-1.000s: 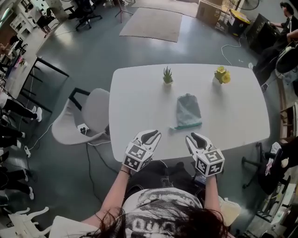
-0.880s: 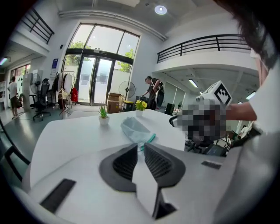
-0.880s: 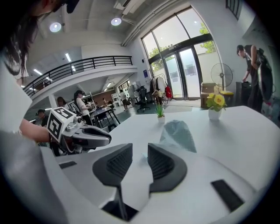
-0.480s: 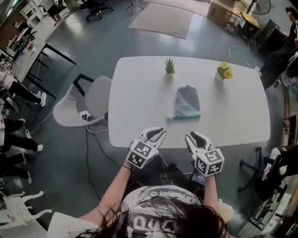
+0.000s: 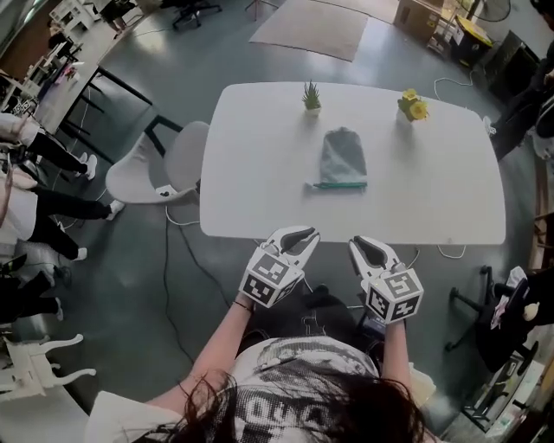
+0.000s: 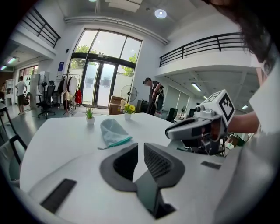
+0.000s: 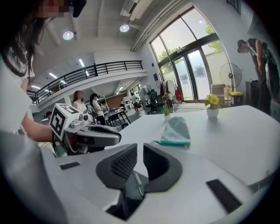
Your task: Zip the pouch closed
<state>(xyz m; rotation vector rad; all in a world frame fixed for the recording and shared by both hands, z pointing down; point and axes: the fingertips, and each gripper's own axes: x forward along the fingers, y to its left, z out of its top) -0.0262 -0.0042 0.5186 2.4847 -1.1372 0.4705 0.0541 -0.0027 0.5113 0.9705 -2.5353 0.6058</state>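
Both jaw pairs held narrowly apart, empty: left gripper (image 5: 299,235), right gripper (image 5: 364,246) (just closing). Grey fabric pouch (image 5: 343,157) laid on white table (image 5: 251,182).

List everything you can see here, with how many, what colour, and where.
table: one, white, centre.
pouch: one, grey-blue with teal zip, lying mid-table.
potted plant: one, green, table's far edge.
flower pot: one, yellow blooms, far right.
chair: one, pale grey, left of table.
rug: one, beige, floor beyond table.
left tool: one, white-black, near edge, jaws slightly apart, empty.
right tool: one, white-black, near edge, jaws just closing, empty.
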